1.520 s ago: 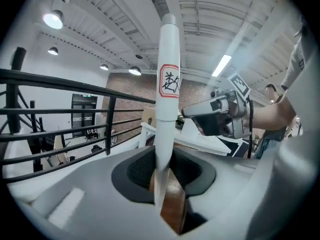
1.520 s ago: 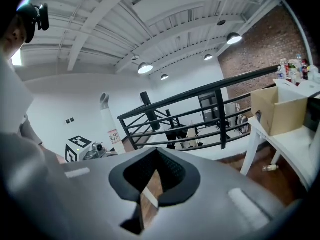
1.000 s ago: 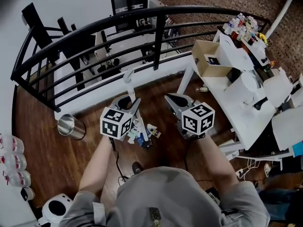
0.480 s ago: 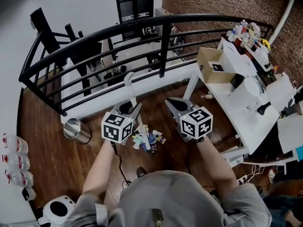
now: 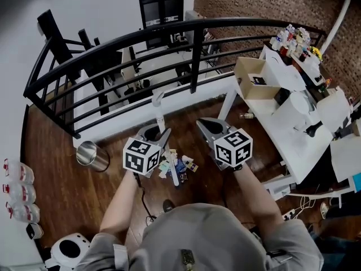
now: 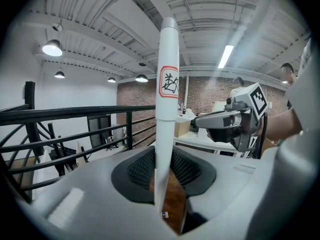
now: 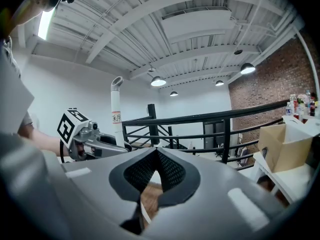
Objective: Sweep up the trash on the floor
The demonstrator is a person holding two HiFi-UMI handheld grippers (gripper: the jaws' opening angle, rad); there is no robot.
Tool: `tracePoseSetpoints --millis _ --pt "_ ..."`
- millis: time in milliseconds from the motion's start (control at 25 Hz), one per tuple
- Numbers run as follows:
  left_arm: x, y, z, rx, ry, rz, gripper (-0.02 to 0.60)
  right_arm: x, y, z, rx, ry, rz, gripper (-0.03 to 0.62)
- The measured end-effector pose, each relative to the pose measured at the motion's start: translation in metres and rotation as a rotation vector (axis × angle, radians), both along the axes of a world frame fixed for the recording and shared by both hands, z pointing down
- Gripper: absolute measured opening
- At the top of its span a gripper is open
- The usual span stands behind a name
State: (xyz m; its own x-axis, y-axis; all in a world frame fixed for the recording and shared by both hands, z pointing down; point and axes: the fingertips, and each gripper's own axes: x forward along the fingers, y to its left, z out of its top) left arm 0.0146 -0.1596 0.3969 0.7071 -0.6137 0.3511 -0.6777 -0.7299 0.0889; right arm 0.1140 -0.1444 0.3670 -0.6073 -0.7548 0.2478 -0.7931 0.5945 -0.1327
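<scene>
My left tool (image 5: pixel 156 133) is clamped round the white broom handle (image 5: pixel 162 117), which stands nearly upright. My right tool (image 5: pixel 207 126) is fully closed and empty. The trash (image 5: pixel 179 165) lies heaped on the wooden floor (image 5: pixel 62 185) beneath both.

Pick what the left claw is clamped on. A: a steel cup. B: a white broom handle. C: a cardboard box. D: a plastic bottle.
B: in the left gripper view the white broom handle stands between the pads of the left claw, which press on it.
</scene>
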Motion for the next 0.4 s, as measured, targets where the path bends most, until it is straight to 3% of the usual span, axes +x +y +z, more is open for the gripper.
tracePoseSetpoints --millis 400 --pt "0.0027 0.0102 0.0027 -0.008 -0.008 0.017 0.095 -0.0042 0.0081 0.0025 0.000 0.018 -0.015 0.000"
